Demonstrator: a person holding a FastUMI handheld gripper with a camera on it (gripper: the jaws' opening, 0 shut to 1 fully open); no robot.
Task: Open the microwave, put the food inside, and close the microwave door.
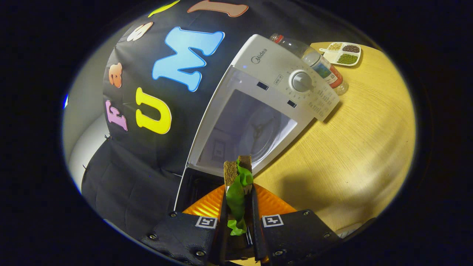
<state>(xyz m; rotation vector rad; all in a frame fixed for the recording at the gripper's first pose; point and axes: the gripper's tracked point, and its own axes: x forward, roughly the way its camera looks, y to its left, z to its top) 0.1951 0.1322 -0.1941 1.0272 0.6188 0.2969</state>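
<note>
So: gripper [238, 207] is clamped on the sandwich [238, 177], both fingers pressing its sides, bread slices upright with green lettuce hanging down between the fingers. The sandwich tip sticks out just ahead of the fingertips, right at the mouth of the microwave [258, 96]. The microwave door [192, 188] is already swung open, lying below and to the side of the fingers, so the opening step looks done. Cavity is lit, with the glass turntable [264, 129] visible beyond the sandwich. Step in hand, as I judge it: carry the food in.

To do it well: keep the squeeze steady, the lettuce looks loose and could slip out. Go straight into the cavity, clear of the door edge and the frame. Set it down on the turntable near the middle, then release and back out straight.

Control knob [302, 81] sits on the panel beside the cavity. Past the microwave on the wooden table [354, 147]: a plastic bottle [317, 61] lying against it, and a divided dish of grains [343, 53] farther off.
</note>
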